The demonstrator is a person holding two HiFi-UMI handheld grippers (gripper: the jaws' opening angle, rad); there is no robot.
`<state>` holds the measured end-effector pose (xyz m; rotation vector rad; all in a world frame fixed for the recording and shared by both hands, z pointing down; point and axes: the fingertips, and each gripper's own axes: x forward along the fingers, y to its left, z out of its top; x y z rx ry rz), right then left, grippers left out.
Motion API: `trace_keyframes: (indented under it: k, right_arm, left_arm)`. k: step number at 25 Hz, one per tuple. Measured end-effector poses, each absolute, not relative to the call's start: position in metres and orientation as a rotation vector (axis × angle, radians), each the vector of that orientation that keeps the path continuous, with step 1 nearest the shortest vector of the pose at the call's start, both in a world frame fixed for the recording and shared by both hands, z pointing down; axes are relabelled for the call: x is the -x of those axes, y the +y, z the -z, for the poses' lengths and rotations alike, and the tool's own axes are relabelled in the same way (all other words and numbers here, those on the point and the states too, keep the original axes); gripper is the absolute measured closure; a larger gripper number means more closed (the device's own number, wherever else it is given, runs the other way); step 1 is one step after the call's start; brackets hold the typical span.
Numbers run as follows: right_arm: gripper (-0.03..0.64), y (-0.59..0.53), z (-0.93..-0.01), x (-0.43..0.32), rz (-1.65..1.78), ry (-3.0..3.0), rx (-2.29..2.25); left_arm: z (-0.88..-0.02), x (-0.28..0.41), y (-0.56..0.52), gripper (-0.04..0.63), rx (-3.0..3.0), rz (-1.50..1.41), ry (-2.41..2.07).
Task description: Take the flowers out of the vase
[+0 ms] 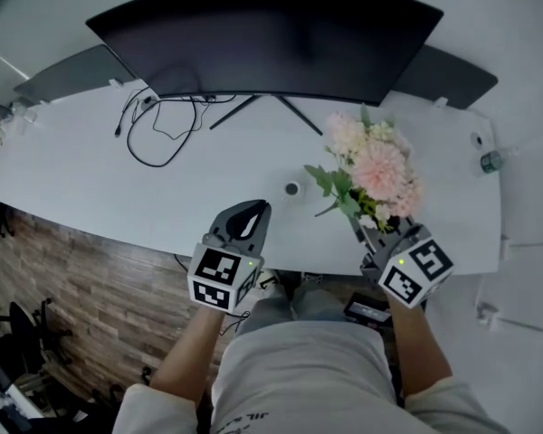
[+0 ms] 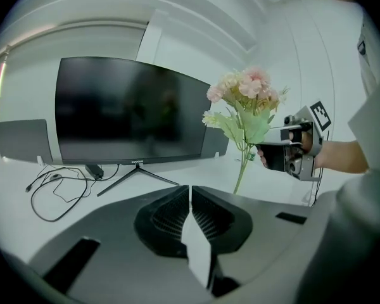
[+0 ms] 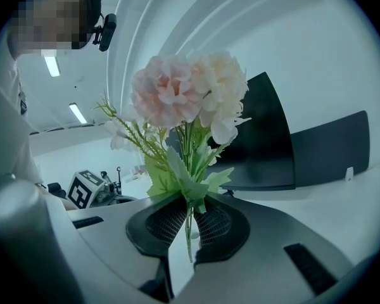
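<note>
A bunch of pale pink and cream flowers point(image 1: 373, 165) with green leaves is held up over the white desk point(image 1: 90, 179). My right gripper point(image 1: 373, 233) is shut on its stems, near the desk's front edge. In the right gripper view the stems point(image 3: 189, 230) run down between the closed pads and the blooms point(image 3: 183, 97) rise above them. My left gripper point(image 1: 258, 210) hangs to the left of the bunch, shut and empty; its pads point(image 2: 177, 214) meet with nothing between. The left gripper view shows the flowers point(image 2: 247, 97) in the right gripper point(image 2: 285, 151). A small white round vessel point(image 1: 292, 189), likely the vase, stands on the desk between the grippers.
A wide curved monitor point(image 1: 271, 34) stands on a stand at the back of the desk. A black cable point(image 1: 163, 129) loops at its left. Dark flat panels point(image 1: 72, 72) flank the monitor. A small bottle point(image 1: 490, 161) sits at the far right edge. The wooden floor lies below the desk's front.
</note>
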<state>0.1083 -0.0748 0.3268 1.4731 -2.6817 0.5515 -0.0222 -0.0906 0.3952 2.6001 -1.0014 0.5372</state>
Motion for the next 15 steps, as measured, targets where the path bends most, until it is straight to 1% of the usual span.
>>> trace_keyframes:
  k: [2, 15]
  right_arm:
    - [0.56, -0.075, -0.324, -0.107, -0.552, -2.693, -1.467]
    - [0.56, -0.073, -0.323, -0.101, -0.544, -2.703, -1.42]
  left_arm:
    - [-0.394, 0.024, -0.086, 0.592, -2.583, -0.531, -1.008]
    - [-0.375, 0.025, -0.07, 0.592, -2.509, -0.403, -1.085]
